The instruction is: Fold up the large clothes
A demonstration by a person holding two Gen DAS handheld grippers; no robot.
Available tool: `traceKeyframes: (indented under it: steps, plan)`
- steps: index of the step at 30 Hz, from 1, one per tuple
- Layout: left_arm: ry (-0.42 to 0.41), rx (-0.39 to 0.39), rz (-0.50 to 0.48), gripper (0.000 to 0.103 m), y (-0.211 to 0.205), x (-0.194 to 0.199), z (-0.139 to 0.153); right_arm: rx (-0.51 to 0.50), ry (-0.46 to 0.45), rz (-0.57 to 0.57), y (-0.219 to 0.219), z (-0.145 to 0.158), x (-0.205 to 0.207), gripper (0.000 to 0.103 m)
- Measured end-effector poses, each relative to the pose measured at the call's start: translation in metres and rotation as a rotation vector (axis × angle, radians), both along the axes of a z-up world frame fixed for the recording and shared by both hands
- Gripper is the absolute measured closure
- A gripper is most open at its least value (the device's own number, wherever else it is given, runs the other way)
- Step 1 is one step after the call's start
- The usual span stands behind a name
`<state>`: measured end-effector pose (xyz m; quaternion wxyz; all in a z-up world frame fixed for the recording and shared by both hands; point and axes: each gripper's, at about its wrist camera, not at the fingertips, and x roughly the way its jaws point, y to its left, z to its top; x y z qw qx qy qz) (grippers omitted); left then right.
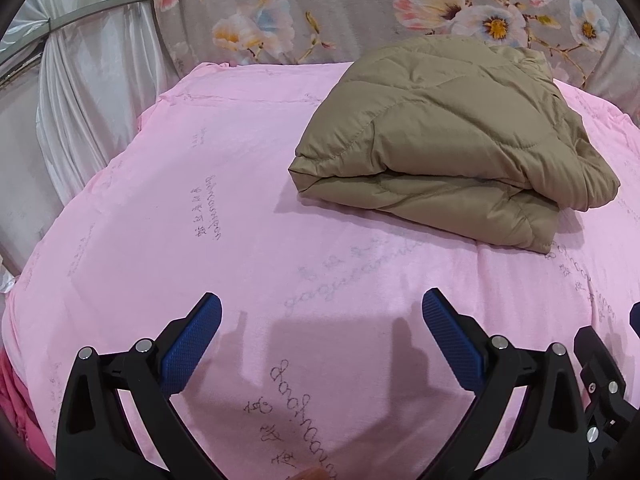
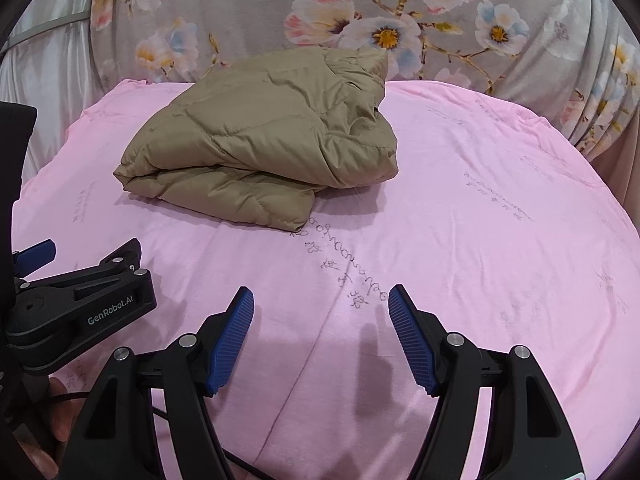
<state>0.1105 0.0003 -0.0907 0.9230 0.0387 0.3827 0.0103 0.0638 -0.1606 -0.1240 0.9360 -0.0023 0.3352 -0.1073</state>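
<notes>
Tan quilted padded jacket (image 1: 448,140) is found folded on pink bed sheet (image 1: 200,240); left claw (image 1: 322,340) and right claw (image 2: 321,336) are held apart, empty. Folding judged complete; only tidying remains.

**Grippers: pose and state**

Left gripper (image 1: 322,300): black frame, two blue ribbed pads (image 1: 192,344), jaws spread wide with nothing between them. Held low and level, pointing forward. Its side (lettered "GenRobot.AI") shows at the left edge of the right wrist view (image 2: 80,304).

Right gripper (image 2: 321,296): same build, blue pads (image 2: 412,340), jaws likewise spread wide and holding nothing. Held level just beside the left one; part of its black body shows at the right edge of the left wrist view (image 1: 600,376).
</notes>
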Motion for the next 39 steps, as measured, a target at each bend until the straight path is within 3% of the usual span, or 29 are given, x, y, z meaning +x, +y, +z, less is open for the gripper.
traceKeyframes:
  steps: [39]
  plan:
    - [0.005,-0.015,-0.043,0.005,-0.0014,-0.0033,-0.0016,0.004,0.002,-0.003,-0.0002,-0.0019,0.0002,0.035]
